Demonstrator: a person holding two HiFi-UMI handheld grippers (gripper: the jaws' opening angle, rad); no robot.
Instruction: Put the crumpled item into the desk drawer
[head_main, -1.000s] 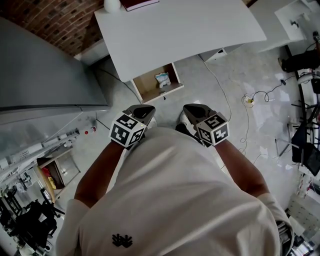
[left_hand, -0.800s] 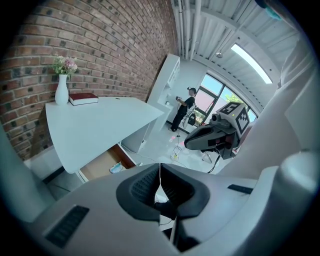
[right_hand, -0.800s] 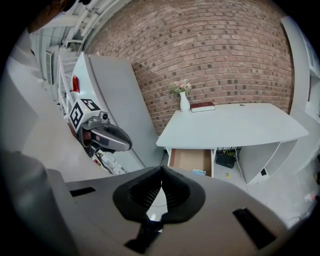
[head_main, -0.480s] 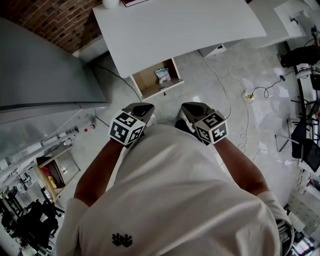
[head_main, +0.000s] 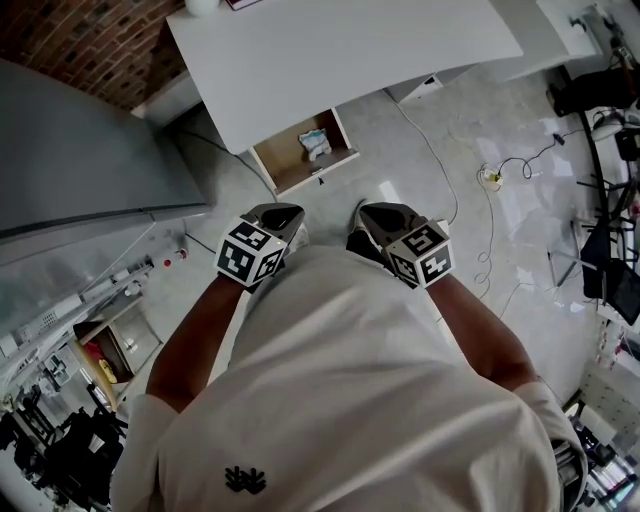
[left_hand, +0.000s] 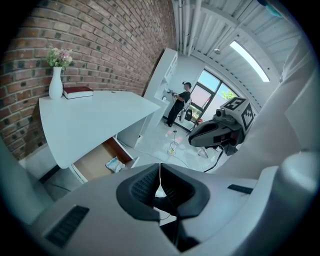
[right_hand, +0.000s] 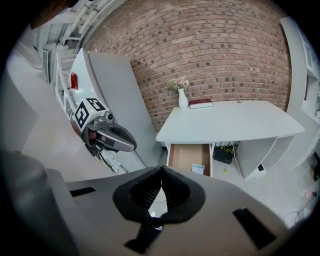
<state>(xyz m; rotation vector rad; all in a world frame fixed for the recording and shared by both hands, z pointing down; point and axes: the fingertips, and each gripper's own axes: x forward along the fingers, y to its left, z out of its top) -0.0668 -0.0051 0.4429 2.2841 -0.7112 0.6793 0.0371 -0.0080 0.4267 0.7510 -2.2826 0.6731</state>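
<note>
A crumpled pale item (head_main: 314, 143) lies inside the open wooden drawer (head_main: 283, 166) under the white desk (head_main: 340, 55); it also shows as the crumpled item (left_hand: 114, 164) in the left gripper view and the crumpled item (right_hand: 198, 169) in the right gripper view. My left gripper (head_main: 283, 214) and right gripper (head_main: 375, 213) are held close to my chest, well back from the drawer. Both are shut with nothing between the pads: left gripper (left_hand: 160, 176), right gripper (right_hand: 161, 184).
A vase with flowers (left_hand: 56, 75) and a dark red book (left_hand: 77, 91) sit on the desk's far end by the brick wall. A grey cabinet (head_main: 70, 150) stands at left. A cable (head_main: 470, 205) runs over the floor at right. A person (left_hand: 179, 102) stands far off.
The desk and drawer have drifted up and left in the head view as I step back slightly. Both grippers stay shut in front of my chest.
</note>
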